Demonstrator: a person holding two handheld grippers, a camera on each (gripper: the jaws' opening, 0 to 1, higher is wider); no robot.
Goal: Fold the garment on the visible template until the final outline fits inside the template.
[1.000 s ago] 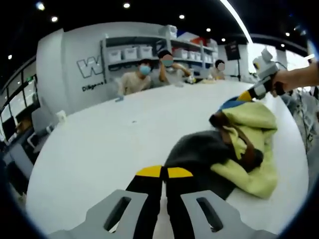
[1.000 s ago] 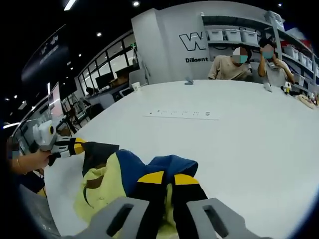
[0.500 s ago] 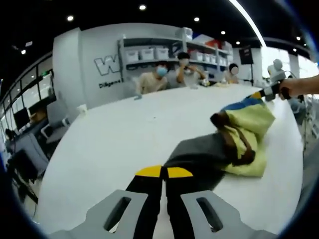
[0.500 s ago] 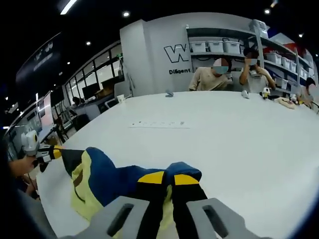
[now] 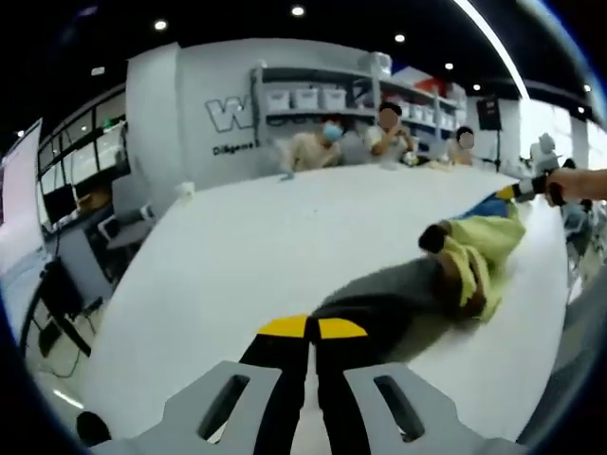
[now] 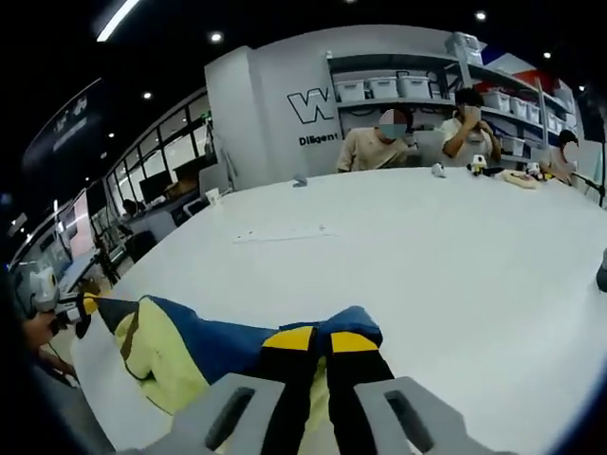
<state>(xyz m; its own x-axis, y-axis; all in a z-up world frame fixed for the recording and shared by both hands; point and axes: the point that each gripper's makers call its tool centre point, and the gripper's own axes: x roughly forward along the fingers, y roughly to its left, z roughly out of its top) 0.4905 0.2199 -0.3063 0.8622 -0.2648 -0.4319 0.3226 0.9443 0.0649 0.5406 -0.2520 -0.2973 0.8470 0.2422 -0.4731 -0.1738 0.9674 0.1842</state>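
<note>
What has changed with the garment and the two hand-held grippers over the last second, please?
The garment has been pulled out longer and flatter between the two grippers. The left hand-held gripper and the right hand-held gripper stay shut on opposite ends of it. It remains on the white table.

Each camera rides low over the white table [image 5: 247,246], looking forward along its own closed jaws. Both views share the garment [image 5: 446,275] stretched between the left gripper [image 5: 311,329] and the right gripper [image 6: 318,339], and the far shelving wall [image 6: 427,95]
</note>
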